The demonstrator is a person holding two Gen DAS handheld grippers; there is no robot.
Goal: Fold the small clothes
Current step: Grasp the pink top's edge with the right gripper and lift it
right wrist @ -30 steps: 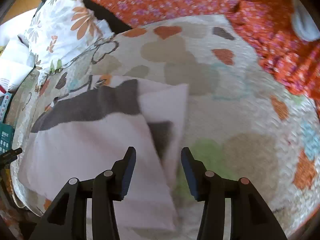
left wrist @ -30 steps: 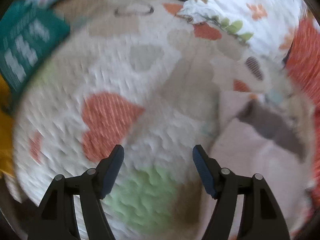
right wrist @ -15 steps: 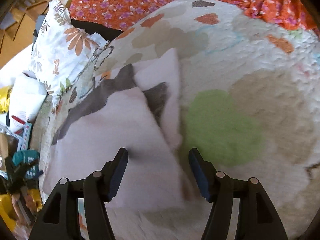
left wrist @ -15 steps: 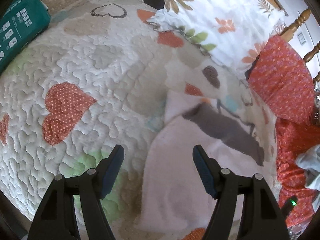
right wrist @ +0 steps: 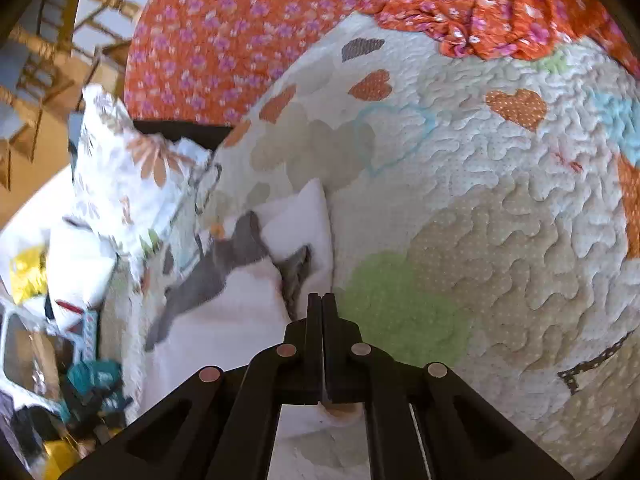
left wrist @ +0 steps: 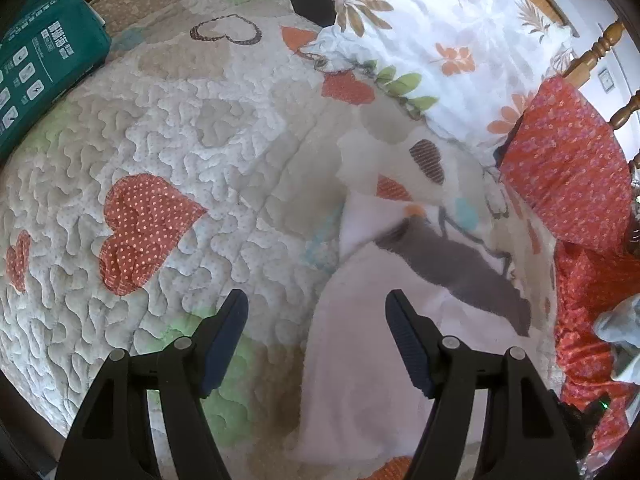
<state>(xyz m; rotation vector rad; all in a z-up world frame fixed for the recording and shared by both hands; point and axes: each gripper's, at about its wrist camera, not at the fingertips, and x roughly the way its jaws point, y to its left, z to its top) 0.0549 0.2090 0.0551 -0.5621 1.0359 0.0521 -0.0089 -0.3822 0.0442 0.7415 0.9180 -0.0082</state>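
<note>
Small pale-pink garment (left wrist: 360, 364) with a grey band lying partly folded on the heart-print quilt (left wrist: 160, 152), just beside the floral pillow (left wrist: 448, 40). Left gripper (left wrist: 316, 320) hovering wide open, empty, straddling the garment's near edge without touching. Right gripper (right wrist: 322, 308) pressed fully together at the garment's (right wrist: 240, 312) right-hand edge; whether any cloth is pinched between the tips, impossible to tell from this angle, though a bit of pale fabric peeks out below the fingers. Risks from here: if only a thin sliver of hem is caught, likely to slip free on the lift and leave the fold half-made. If too many layers are caught, likely to drag the flap already folded over and undo it. Quilt soft and bumpy, so an easy snag on the bedding instead of the cloth. Left side unanchored, so possibly the whole piece sliding rather than folding.
</note>
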